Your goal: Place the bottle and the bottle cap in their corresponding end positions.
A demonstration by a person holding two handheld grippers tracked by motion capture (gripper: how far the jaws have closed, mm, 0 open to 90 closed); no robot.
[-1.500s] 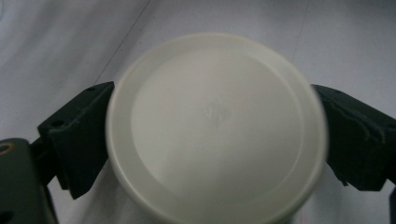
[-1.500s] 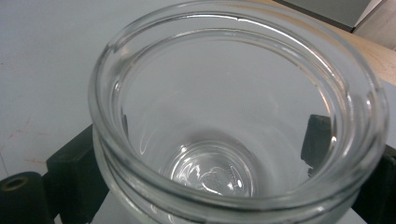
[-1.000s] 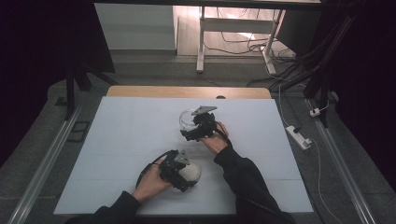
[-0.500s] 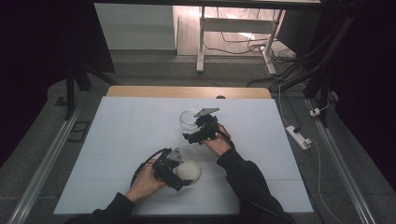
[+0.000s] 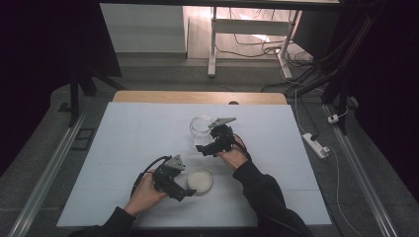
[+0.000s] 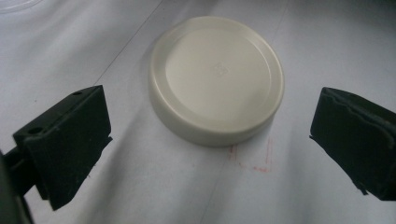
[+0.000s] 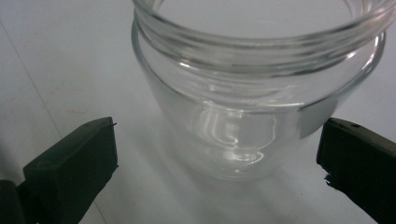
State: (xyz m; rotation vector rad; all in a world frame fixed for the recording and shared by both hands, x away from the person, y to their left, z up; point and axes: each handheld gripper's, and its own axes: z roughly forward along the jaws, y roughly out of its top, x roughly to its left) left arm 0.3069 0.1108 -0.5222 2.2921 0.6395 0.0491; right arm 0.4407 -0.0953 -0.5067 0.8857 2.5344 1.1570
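Step — pre-grasp | left hand-held gripper (image 6: 210,140) gapes around lid (image 6: 216,79) | right hand-held gripper (image 7: 217,158) spread beside jar (image 7: 254,88) | next — you close both squarely.

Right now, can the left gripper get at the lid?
Probably yes. The left gripper is open, its jaws standing apart on either side of the lid, which lies flat on the table just ahead with nothing between.

High view: overhead, facing 12 o'clock, far off the surface (image 5: 138,143). Left gripper view: close on lid (image 6: 216,79), shared at 6 o'clock. Right gripper view: close on jar (image 7: 252,88), shared centre.
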